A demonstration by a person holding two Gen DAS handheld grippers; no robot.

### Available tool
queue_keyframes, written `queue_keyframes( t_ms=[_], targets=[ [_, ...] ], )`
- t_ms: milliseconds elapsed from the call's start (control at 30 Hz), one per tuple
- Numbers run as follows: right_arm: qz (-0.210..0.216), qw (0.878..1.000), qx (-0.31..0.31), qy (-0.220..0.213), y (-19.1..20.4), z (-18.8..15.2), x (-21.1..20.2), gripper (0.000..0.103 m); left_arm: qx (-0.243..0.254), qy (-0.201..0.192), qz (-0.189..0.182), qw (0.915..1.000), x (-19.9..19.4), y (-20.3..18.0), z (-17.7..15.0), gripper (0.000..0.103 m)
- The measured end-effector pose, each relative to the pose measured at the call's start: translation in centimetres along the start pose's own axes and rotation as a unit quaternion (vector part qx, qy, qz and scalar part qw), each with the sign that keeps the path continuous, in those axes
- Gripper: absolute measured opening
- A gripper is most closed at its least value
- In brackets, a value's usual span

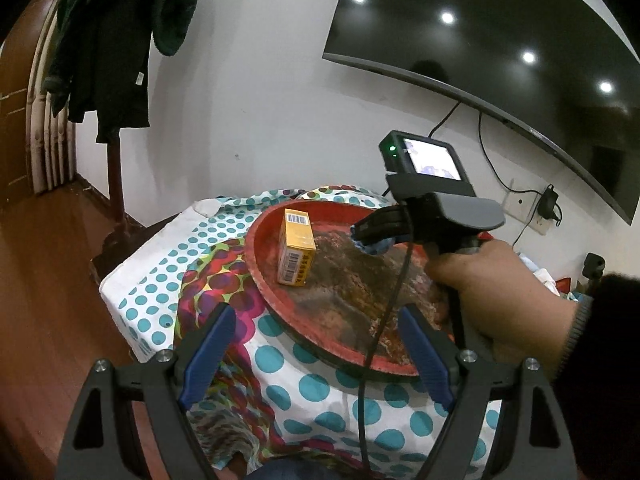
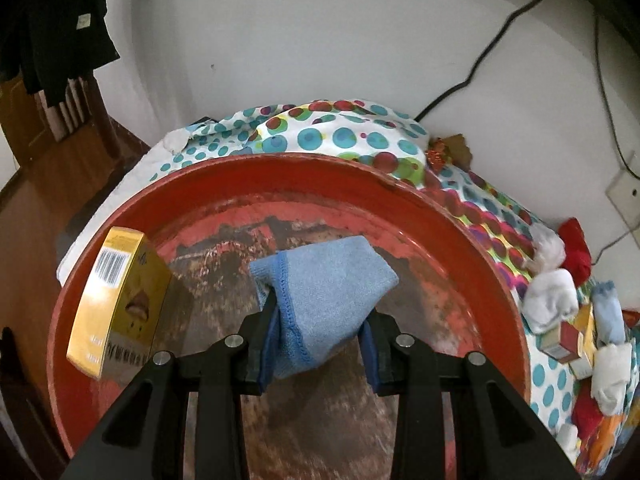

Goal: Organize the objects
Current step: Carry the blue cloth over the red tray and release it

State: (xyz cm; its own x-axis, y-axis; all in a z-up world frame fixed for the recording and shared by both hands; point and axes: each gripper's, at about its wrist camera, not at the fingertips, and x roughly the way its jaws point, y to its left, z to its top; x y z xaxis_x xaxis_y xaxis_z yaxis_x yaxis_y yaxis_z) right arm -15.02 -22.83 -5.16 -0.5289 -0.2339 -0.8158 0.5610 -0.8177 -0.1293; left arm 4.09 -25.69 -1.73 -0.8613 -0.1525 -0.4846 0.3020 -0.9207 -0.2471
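- The right hand-held gripper point(image 2: 320, 320) is clenched on a folded blue cloth point(image 2: 324, 292), hanging above the middle of the red tray point(image 2: 460, 240).
- The left hand-held gripper point(image 1: 316, 344) is released, jaws wide with nothing between them, waiting at the tray's near rim.
- To do this well, I'd say: lower the cloth to the tray floor before letting go, clear of the yellow box point(image 2: 120, 300) so it isn't toppled.
- That box is a glossy rectangular carton with barcodes, upright on the tray's left side.
- The cloth looks like soft microfibre with a stitched hem, bunched where it is pinched.
- The tray is round and shallow, its paint worn and mottled brown.
- It sits on a surface under a spotted cloth point(image 1: 320, 392), with socks and small boxes point(image 2: 572, 332) heaped to the right.
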Motion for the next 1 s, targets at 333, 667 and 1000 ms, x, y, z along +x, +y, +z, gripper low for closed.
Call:
queue_keyframes(
  t_ms=[333,667,1000],
  targets=[
    [0.011,1.0,0.0,0.002,0.6,1.8,1.9,0.033,-0.01,-0.003,0.004,0.9999,0.3,0.5,0.3,0.086],
    [0.021,1.0,0.014,0.015,1.0,2.1,3.7,0.036,-0.012,0.0,0.005,0.9999,0.6,0.6,0.3,0.086],
    [0.036,0.999,0.026,-0.018,0.1,1.5,1.3,0.076,-0.008,-0.036,0.005,0.9993,-0.6,0.5,0.6,0.086]
  ],
)
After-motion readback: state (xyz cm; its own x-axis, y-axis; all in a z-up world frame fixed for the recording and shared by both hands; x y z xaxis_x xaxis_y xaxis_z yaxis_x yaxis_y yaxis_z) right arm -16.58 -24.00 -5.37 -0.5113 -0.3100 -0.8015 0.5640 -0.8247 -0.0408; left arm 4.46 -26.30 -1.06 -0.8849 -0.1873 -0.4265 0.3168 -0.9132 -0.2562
